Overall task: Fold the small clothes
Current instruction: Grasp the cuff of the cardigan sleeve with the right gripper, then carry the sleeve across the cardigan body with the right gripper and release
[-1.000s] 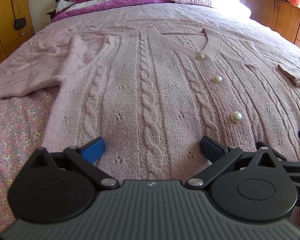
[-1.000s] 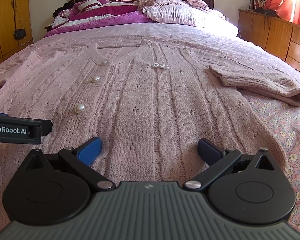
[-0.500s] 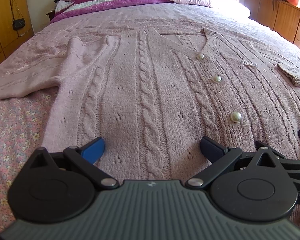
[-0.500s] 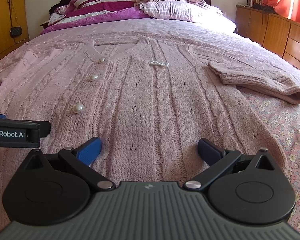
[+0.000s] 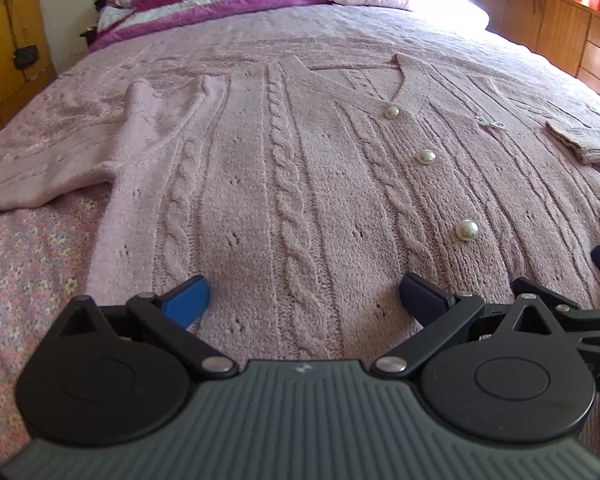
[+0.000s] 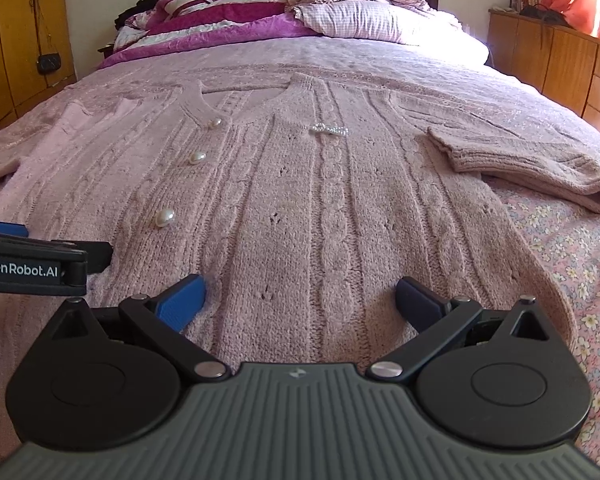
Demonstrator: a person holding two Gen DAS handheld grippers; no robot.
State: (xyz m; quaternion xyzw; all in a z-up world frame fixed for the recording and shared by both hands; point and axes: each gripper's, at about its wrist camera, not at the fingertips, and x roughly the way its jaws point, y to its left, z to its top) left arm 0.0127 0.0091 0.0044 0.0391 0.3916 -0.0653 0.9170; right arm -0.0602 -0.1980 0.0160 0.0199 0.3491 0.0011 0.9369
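While the cardigan lies spread flat, front up, on the bed, both grippers sit low at its hem with their fingers wide apart and nothing between them. In the left wrist view the left gripper straddles a cable rib of the cardigan near the hem, blue fingertips just above the knit; whether they touch it cannot be told. Beside it, toward the cardigan's button row, the right gripper is likewise spread over the knit. Three pearl buttons run up the cardigan's placket to the V-neck. One sleeve is folded in across the cardigan's chest, its cuff near a small brooch; the other sleeve stretches outward from the cardigan. Beyond the cardigan's collar are pillows and a purple blanket.
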